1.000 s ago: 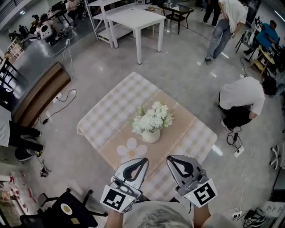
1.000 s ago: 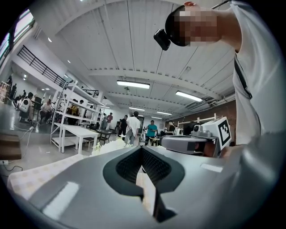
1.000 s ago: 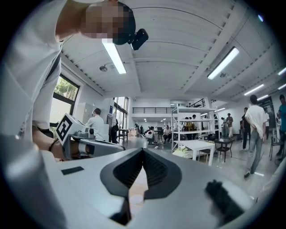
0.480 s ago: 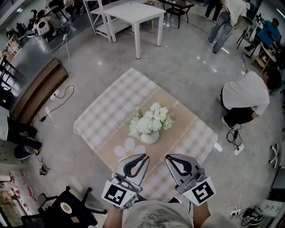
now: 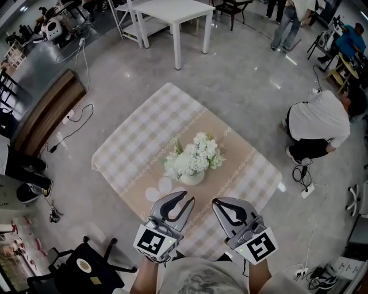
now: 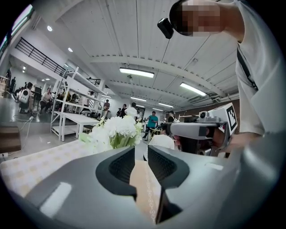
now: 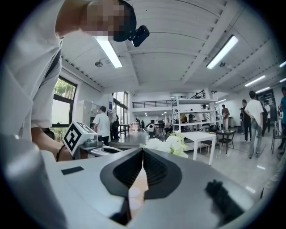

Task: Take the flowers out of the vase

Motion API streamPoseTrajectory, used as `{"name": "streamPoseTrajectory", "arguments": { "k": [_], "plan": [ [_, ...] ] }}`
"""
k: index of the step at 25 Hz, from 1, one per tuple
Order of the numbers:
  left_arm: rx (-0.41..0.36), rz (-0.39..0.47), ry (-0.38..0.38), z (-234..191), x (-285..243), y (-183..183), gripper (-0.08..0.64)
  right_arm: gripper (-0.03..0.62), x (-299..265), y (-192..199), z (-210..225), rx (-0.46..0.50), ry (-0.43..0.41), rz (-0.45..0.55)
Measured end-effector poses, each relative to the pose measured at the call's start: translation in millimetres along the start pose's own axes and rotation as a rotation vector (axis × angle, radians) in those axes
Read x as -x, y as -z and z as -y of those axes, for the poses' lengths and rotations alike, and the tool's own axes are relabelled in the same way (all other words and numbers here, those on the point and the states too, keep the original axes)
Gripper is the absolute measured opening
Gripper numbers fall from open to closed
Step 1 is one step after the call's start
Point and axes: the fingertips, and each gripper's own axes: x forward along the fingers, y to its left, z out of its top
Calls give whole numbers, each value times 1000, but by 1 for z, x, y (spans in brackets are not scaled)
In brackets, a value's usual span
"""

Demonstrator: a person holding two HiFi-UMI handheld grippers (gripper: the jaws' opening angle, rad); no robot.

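A bunch of white flowers stands in a small white vase in the middle of a table with a checked cloth. My left gripper hangs just short of the vase on the near side. Its jaws are opening, and the narrow gap between them holds nothing. My right gripper is beside it, its fingertips touching and empty. Both gripper views look level across the table at the flowers.
A person crouches on the floor right of the table. A white table stands farther back, with a wooden bench at the left. A black chair is at my near left, and cables lie on the floor.
Both grippers have drawn closer to the vase and sunk a little. The left gripper's jaws have parted slightly. The flowers and vase have not moved.
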Motion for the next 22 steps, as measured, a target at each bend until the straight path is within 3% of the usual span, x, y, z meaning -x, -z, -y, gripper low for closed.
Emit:
{"name": "streamPoseTrajectory", "arguments": {
  "k": [12, 22],
  "plan": [
    [38, -49, -15, -18, -25, 29, 191, 17, -2, 9, 9, -19, 0, -14],
    [75, -41, -41, -31, -39, 37, 285, 17, 0, 15, 15, -30, 8, -25]
  ]
}}
